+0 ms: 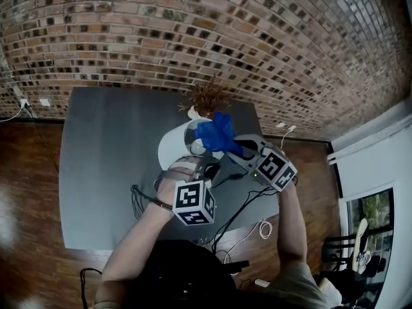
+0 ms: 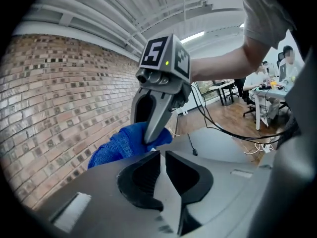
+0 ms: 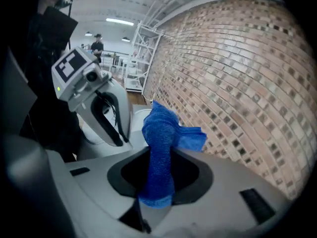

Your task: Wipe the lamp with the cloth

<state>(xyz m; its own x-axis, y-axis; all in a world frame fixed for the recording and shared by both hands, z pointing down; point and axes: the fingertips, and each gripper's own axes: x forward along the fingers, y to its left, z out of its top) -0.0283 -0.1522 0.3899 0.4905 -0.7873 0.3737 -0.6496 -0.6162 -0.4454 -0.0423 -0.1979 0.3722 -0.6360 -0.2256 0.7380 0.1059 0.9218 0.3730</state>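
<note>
A white lamp (image 1: 172, 145) stands on the grey table (image 1: 103, 172); its shade tilts toward me. My left gripper (image 1: 196, 159) sits at the shade's near rim. In the left gripper view, its jaws (image 2: 162, 162) are nearly together on a thin pale edge that looks like that rim. My right gripper (image 1: 235, 148) is shut on a blue cloth (image 1: 217, 134), bunched up just right of the shade's top. In the right gripper view the cloth (image 3: 161, 133) rises upright from between the jaws (image 3: 158, 182), with the left gripper (image 3: 119, 140) beside it over the lamp (image 3: 94, 133).
A vase of dried brown plant (image 1: 207, 98) stands right behind the lamp, against the brick wall (image 1: 257, 37). Black cables (image 1: 232, 205) and a white cord (image 1: 264, 227) trail over the table's near edge. A chair (image 1: 341, 250) stands at the right.
</note>
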